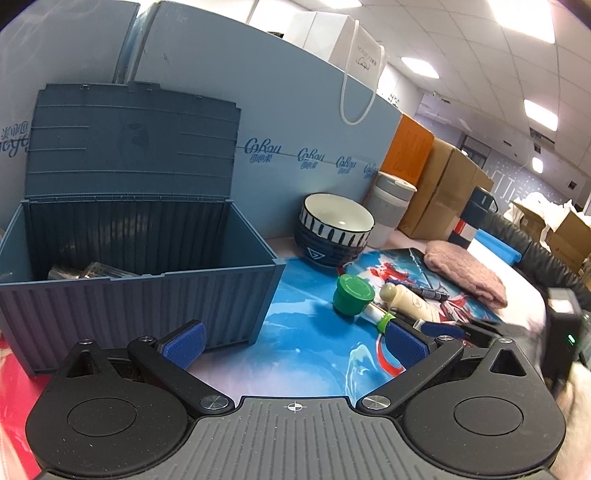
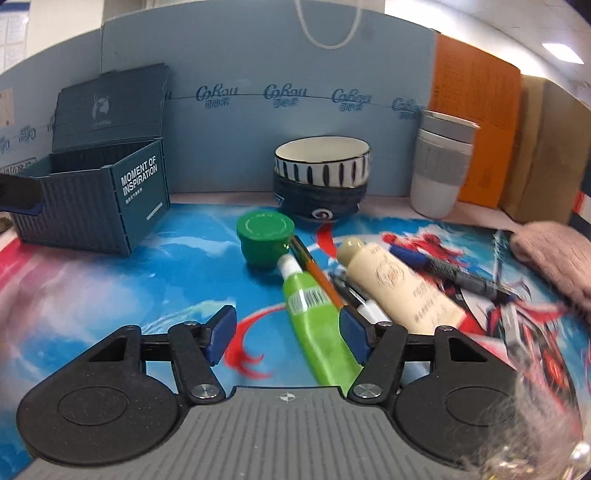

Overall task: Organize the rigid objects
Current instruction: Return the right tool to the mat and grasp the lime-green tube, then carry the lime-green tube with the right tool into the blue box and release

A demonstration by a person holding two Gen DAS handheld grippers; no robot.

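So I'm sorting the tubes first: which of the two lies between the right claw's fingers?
The green tube, white-capped with a barcode; the cream tube lies outside the right claw, to its right.

a tall pale blue printed board (image 2: 258, 74) walls off the far side. right of it stand an orange carton (image 2: 476, 122) and brown cardboard boxes (image 1: 447, 184); lit ceiling panels (image 1: 517, 22) glow overhead.
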